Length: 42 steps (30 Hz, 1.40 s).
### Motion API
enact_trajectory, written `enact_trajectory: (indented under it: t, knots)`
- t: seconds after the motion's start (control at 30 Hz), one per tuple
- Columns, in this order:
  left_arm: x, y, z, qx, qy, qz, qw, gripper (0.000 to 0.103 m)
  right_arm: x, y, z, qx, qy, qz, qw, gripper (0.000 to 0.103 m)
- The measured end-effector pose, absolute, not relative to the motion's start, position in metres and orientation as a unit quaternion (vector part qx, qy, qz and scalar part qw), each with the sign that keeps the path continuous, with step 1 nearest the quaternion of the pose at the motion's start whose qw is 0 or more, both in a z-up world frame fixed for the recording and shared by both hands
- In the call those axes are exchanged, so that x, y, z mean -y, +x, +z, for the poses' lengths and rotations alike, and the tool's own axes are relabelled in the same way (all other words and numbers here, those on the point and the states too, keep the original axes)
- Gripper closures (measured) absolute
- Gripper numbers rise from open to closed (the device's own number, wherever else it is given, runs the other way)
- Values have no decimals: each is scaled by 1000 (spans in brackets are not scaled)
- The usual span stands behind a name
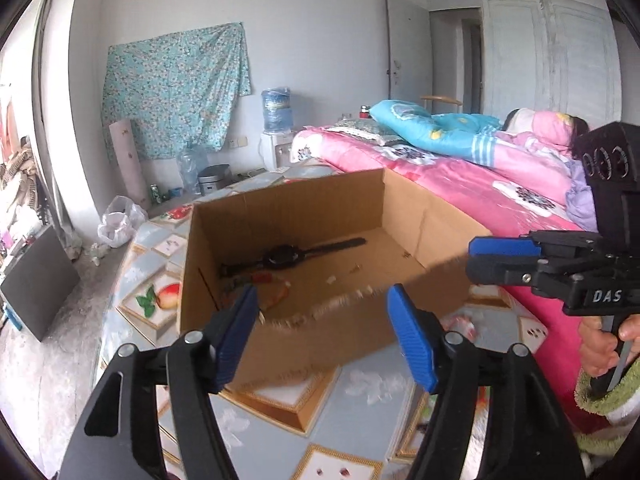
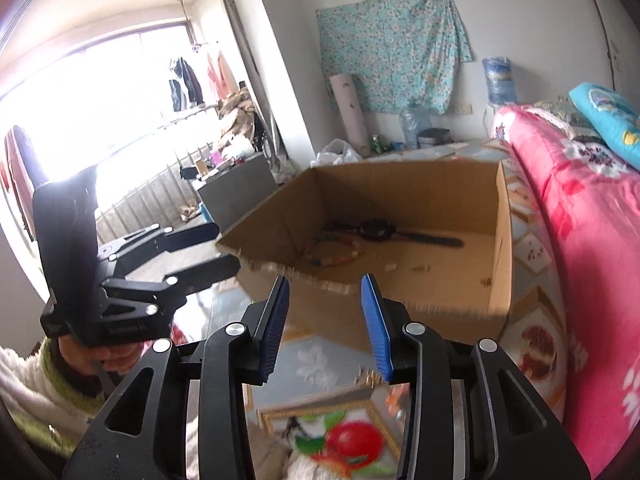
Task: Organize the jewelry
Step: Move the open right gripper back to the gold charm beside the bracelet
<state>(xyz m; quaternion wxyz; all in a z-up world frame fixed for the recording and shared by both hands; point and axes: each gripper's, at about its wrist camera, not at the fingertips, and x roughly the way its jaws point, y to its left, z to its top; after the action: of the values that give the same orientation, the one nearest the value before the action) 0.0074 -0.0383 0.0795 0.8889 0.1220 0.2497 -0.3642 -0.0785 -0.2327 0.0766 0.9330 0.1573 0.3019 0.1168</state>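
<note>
- Open cardboard box (image 1: 304, 216) on a patterned tablecloth (image 1: 352, 416), just beside a bed with a pink blanket (image 1: 452, 180).
- Inside the box: black watch (image 1: 282, 257) flat on the floor, strap stretched toward the far side.
- Beaded bracelet (image 2: 334, 254) also on the box floor, just in front of the watch, near the left wall.
- Small crumbs (image 2: 390, 267) scattered on the box floor.
- Left gripper (image 1: 322, 330) in front of the box's near edge, blue pads (image 1: 412, 340) wide apart, nothing between.
- Right gripper (image 2: 326, 326) in front of the near edge too, pads parted, narrower gap, empty.
- Hand (image 1: 604, 344) in a green-and-white sleeve under the right gripper.
</note>
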Motion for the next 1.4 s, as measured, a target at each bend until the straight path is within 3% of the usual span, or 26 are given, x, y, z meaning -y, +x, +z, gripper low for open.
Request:
enact_trajectory:
  t: [0.27, 0.43, 0.83, 0.97, 1.4]
  knots:
    - [44, -13, 35, -295, 114, -387, 866, 33, 237, -90, 33, -374, 173, 96, 906, 67]
    - [61, -19, 5, -310, 125, -400, 854, 34, 236, -78, 14, -404, 176, 89, 893, 72]
    - [116, -10, -29, -310, 187, -450, 816, 75, 226, -60, -16, -441, 151, 81, 881, 86]
    - [128, -8, -37, -311, 208, -458, 806, 80, 228, -57, -17, -443, 149, 73, 881, 89]
    - [145, -2, -43, -304, 237, -474, 791, 80, 232, -65, -19, -437, 174, 70, 880, 89]
